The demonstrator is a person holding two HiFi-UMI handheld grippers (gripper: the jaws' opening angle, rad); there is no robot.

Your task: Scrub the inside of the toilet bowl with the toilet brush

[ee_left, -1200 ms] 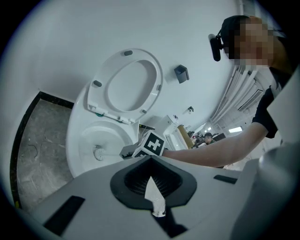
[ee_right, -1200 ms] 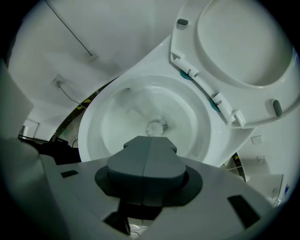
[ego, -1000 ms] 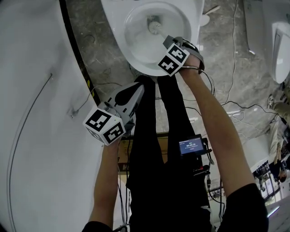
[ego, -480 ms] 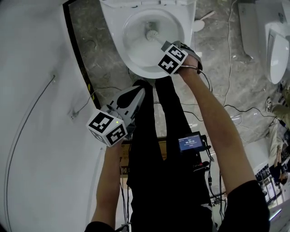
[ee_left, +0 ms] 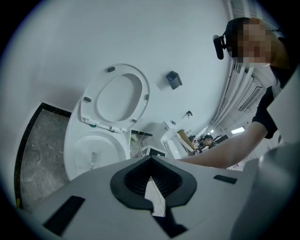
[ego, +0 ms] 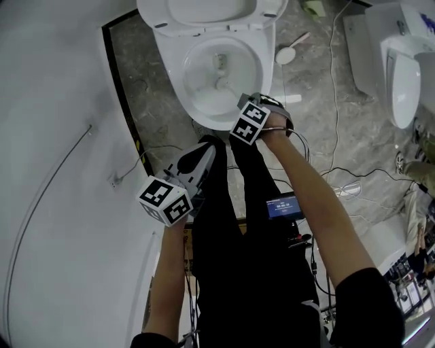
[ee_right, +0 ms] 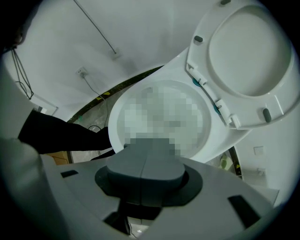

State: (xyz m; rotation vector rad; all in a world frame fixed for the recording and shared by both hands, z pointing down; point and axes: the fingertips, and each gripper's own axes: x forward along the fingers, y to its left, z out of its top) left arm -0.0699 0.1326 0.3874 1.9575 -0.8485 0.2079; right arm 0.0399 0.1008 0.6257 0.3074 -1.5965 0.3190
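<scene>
The white toilet (ego: pixel 187 81) stands at the top of the head view with its seat and lid (ego: pixel 204 10) raised. The toilet brush head (ego: pixel 221 84) sits low inside the bowl. Its handle runs back to my right gripper (ego: pixel 239 100), which hangs over the bowl's near rim, shut on the handle. In the right gripper view the jaws (ee_right: pixel 143 157) meet in a seam, and a mosaic patch hides the bowl beyond them; the rim (ee_right: pixel 206 140) shows. My left gripper (ego: pixel 206 145) is held back near the person's legs, shut and holding nothing (ee_left: pixel 151 180).
A white curved wall (ego: pixel 61 170) fills the left side. Another white fixture (ego: pixel 401 68) stands at the right. Cables (ego: pixel 353 163) trail across the marble floor, and a small round white object (ego: pixel 285 54) lies right of the toilet. A screen device (ego: pixel 284 206) hangs at the person's waist.
The brush head has slid from the back of the bowl toward its near side, and my right gripper drew back with it. The left gripper has hardly moved.
</scene>
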